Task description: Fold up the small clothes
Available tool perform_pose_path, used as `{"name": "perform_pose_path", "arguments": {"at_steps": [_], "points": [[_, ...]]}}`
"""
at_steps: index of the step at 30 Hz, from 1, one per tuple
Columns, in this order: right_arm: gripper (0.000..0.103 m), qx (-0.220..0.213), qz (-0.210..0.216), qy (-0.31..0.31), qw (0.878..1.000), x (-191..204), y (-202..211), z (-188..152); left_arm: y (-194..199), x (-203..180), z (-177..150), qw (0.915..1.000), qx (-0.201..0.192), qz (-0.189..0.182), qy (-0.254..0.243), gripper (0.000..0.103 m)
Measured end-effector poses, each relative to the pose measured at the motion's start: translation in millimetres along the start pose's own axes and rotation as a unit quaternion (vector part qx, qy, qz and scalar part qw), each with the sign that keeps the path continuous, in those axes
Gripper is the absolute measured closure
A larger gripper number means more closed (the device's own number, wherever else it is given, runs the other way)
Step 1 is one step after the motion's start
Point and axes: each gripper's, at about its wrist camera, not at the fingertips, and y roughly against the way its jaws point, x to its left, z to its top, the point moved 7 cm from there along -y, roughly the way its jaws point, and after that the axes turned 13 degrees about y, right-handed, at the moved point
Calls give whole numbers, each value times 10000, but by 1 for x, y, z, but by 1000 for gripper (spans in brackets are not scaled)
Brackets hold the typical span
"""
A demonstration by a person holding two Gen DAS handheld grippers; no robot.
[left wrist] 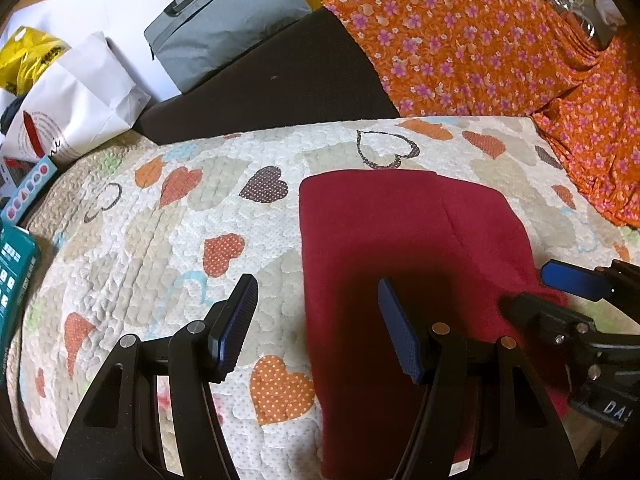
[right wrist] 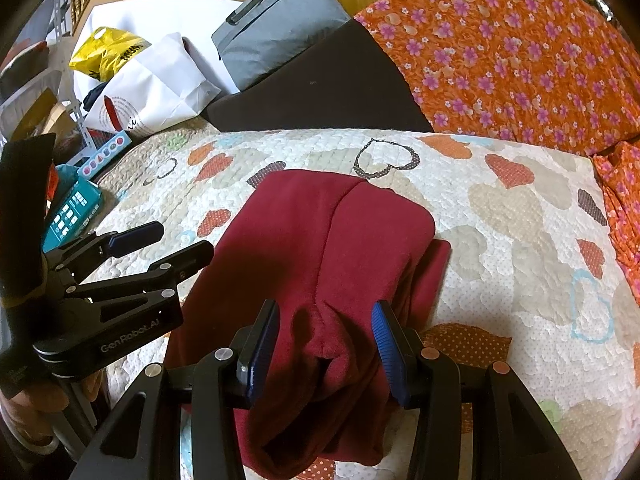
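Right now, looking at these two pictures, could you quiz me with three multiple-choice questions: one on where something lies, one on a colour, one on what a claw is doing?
1. Where does the dark red garment lie?
A. on the heart-patterned quilt
B. in the grey bag
C. on the floor

2. What colour is the flowered cloth behind the quilt?
A. green
B. orange
C. black

3. What is the left claw doing?
A. gripping the white paper bag
B. gripping the garment
C. standing open, holding nothing

Answers: 1 A, quilt shows all round the garment; 2 B, orange with purple flowers; 3 C, its fingers stand apart with nothing pinched.
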Motion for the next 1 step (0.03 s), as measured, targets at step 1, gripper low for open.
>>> {"name": "perform_pose_path", "arguments": {"at_steps": [1], "points": [[57,-13,16,-22,10000,-1,1,1,0,3,1,9999,57,-43,81,40]]}}
